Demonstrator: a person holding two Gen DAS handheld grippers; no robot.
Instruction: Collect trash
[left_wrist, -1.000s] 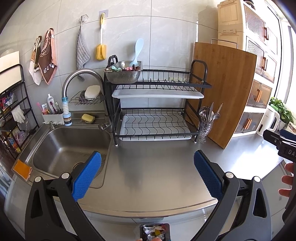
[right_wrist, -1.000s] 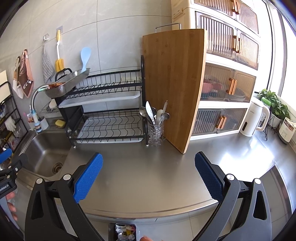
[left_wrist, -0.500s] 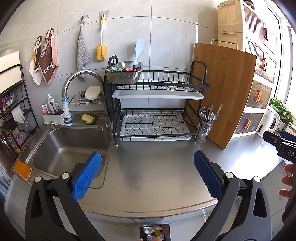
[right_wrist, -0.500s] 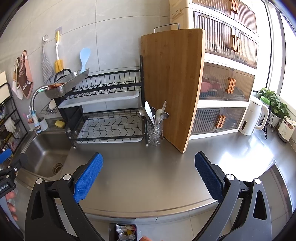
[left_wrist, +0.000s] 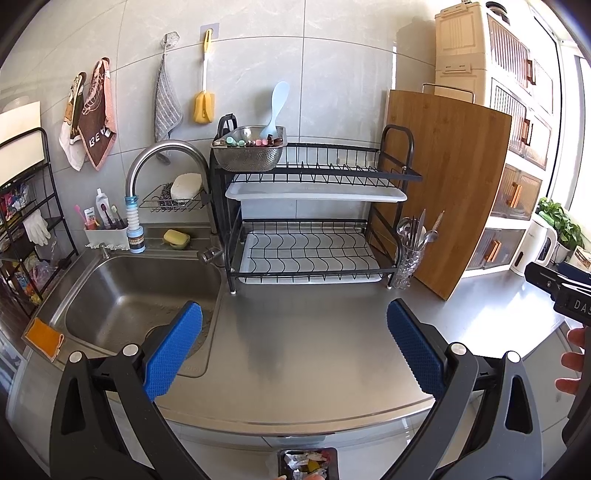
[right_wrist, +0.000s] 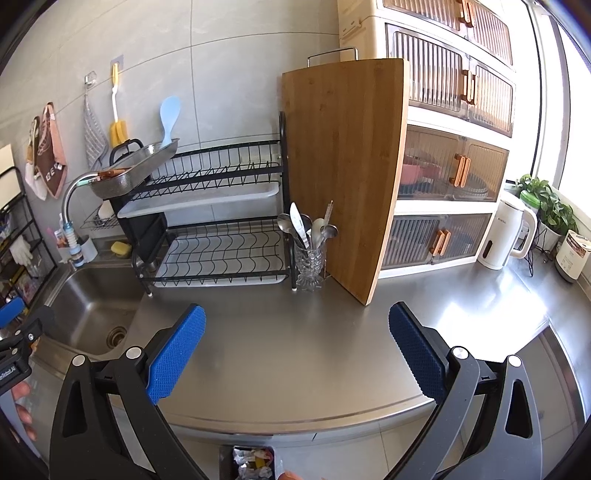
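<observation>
The trash bin (left_wrist: 307, 463) is cut off by the bottom edge in both views, its crumpled contents too small to identify. The hand (left_wrist: 574, 360) at right edge is partly cropped.

Grey tiled wall (left_wrist: 332, 66) behind a steel tabletop (right_wrist: 332, 350) with a sink (left_wrist: 140, 295) at left. A black dish rack (left_wrist: 314, 221) and upright wooden board (right_wrist: 343, 166) stand near cream cabinets (right_wrist: 454, 147). Sunlit window (right_wrist: 569, 110) at right.
</observation>
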